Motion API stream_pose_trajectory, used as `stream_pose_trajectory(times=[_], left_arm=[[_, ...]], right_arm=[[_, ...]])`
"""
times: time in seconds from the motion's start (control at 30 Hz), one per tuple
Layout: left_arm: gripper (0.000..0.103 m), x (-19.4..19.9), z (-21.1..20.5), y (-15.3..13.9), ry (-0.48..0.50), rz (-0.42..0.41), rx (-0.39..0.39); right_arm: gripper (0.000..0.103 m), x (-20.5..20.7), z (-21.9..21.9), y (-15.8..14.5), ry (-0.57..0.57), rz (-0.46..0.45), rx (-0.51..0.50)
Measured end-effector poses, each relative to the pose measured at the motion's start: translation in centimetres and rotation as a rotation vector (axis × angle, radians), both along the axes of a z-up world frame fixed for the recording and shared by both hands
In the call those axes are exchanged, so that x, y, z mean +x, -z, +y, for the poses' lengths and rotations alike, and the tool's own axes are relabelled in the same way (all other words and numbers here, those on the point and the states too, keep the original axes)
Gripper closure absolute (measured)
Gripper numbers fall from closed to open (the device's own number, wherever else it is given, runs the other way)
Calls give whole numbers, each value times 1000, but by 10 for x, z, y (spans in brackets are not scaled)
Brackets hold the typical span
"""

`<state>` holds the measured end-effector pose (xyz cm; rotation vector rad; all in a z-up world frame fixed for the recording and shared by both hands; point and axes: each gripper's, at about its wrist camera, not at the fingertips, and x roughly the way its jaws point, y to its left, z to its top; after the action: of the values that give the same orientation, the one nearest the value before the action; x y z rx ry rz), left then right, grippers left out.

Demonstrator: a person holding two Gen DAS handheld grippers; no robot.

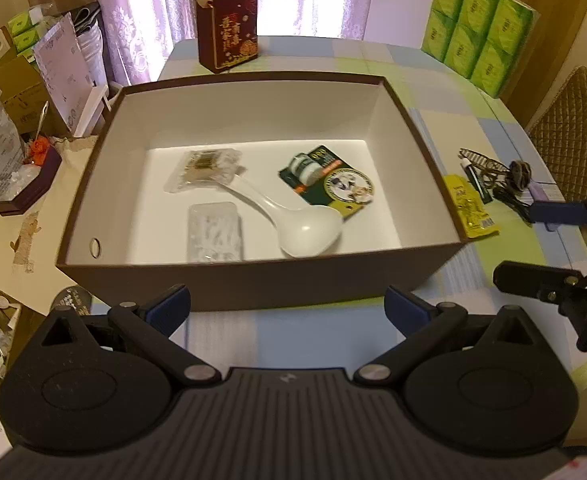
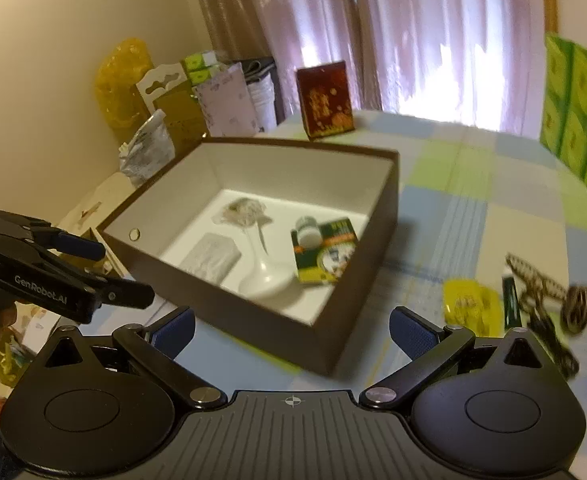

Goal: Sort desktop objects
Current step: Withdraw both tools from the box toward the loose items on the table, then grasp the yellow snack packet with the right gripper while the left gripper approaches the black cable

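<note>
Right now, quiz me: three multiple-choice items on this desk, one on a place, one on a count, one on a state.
1. Where does the white spoon lie?
A. inside the brown box
B. on the tablecloth
C. in a claw

2. How many items lie in the box?
A. two
B. four
C. six

3. How is the left claw?
A. shut on the spoon
B. open and empty
C. shut on the yellow packet

Answers: 1 A, the spoon rests on the box floor. 2 B, spoon, two clear packets, green carded item. 3 B, its fingers are spread with nothing between.

The counter (image 1: 445,80) has a checked cloth. On it sit a brown box (image 1: 253,284), a red box (image 1: 229,28), green packs (image 1: 477,32) and a yellow packet (image 1: 469,210).
</note>
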<state>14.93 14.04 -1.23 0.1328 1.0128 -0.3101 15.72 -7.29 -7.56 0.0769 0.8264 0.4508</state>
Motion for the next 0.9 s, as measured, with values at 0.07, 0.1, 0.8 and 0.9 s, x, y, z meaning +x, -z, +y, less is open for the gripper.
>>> stream_pose_trajectory(times=[0.07,0.1,0.8,0.9], left_arm=[[1,-4,-6,1,1,4,-2],[1,-5,-9,2,3,6,-2],[1,26,-88,8,116,-1,7],[1,36,-96,11,135,8,8]], right_arm=[[2,-4,-13,5,24,27,22],[2,-6,-19,8,39,42,34],[41,0,-163,96,590,285,532],[46,4,-172,107,643,301,603]])
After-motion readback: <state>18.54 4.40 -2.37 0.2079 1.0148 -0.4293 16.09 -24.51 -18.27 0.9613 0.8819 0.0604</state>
